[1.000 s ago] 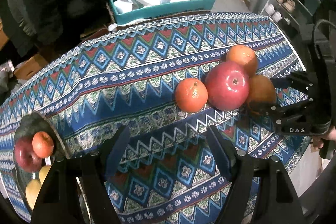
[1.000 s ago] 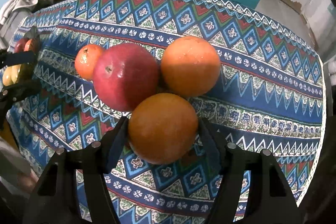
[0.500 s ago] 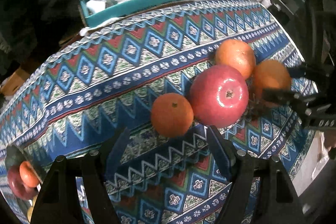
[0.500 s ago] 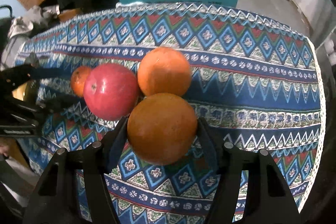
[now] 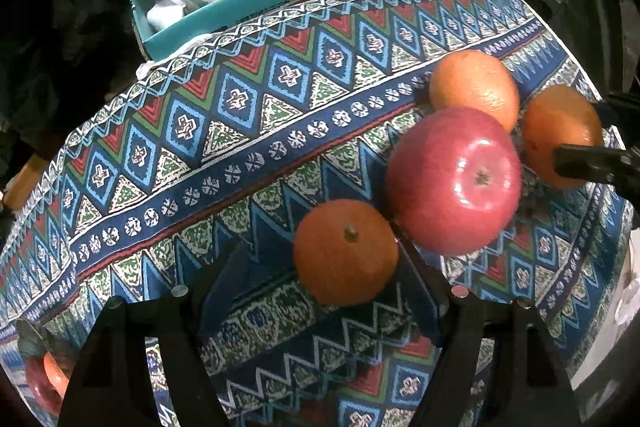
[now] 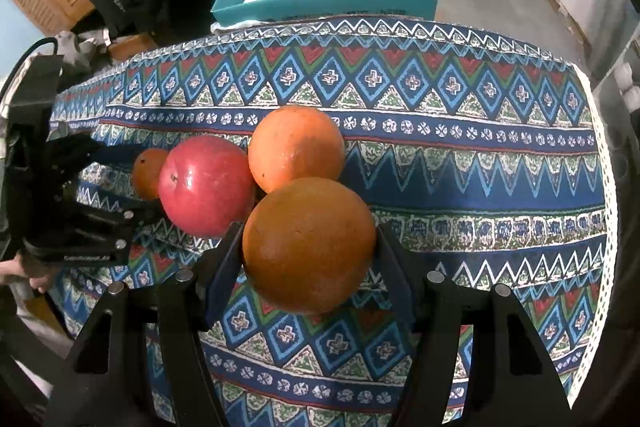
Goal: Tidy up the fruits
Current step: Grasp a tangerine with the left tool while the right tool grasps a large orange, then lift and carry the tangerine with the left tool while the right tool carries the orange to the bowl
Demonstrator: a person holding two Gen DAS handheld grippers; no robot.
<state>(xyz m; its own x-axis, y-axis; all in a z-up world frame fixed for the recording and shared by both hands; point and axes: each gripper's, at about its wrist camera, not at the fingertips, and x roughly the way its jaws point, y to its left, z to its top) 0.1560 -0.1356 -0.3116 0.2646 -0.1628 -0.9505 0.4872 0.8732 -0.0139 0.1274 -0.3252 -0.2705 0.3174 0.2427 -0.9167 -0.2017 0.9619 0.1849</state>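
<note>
Now the right gripper (image 6: 306, 255) is clamping the near orange (image 6: 308, 243), while the small mandarin (image 5: 346, 251) is sitting just ahead of the left gripper's (image 5: 320, 279) released fingers, toward its right one.

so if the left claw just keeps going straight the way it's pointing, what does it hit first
Most likely the small orange tangerine with the stem nub, which sits just ahead between the open left claw tips, nearer the right-hand finger. Depth is unclear; if it passes low, it meets the blue patterned tablecloth first.
</note>
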